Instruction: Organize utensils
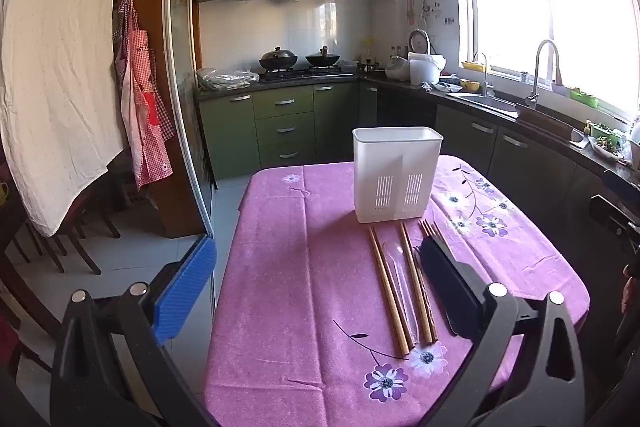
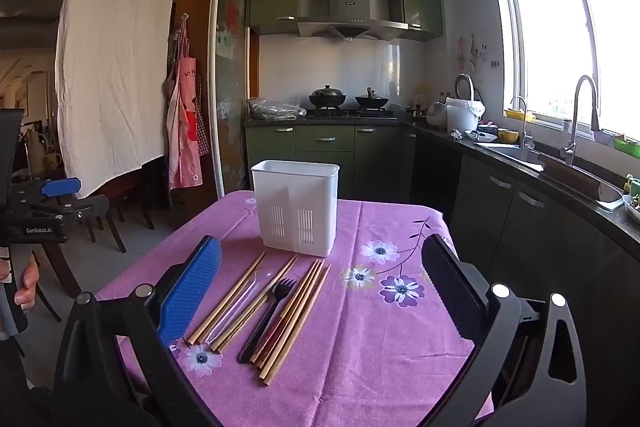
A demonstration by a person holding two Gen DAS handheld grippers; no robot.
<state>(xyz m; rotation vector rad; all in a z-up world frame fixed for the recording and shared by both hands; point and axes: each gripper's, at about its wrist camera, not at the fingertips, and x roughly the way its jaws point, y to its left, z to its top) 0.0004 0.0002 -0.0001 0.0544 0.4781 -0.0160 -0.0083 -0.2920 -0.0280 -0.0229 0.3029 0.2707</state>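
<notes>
A white holder (image 2: 296, 207) stands upright in the middle of the frame on the pink flowered tablecloth (image 2: 360, 347). Just below it the chopsticks (image 2: 240, 301) lie side by side with a black fork (image 2: 268, 315) among them (a clear utensil too, hard to make out). The right gripper (image 2: 320, 291) hangs wide open above them, empty. The left gripper (image 1: 316, 291) gapes too, holding nothing.
</notes>
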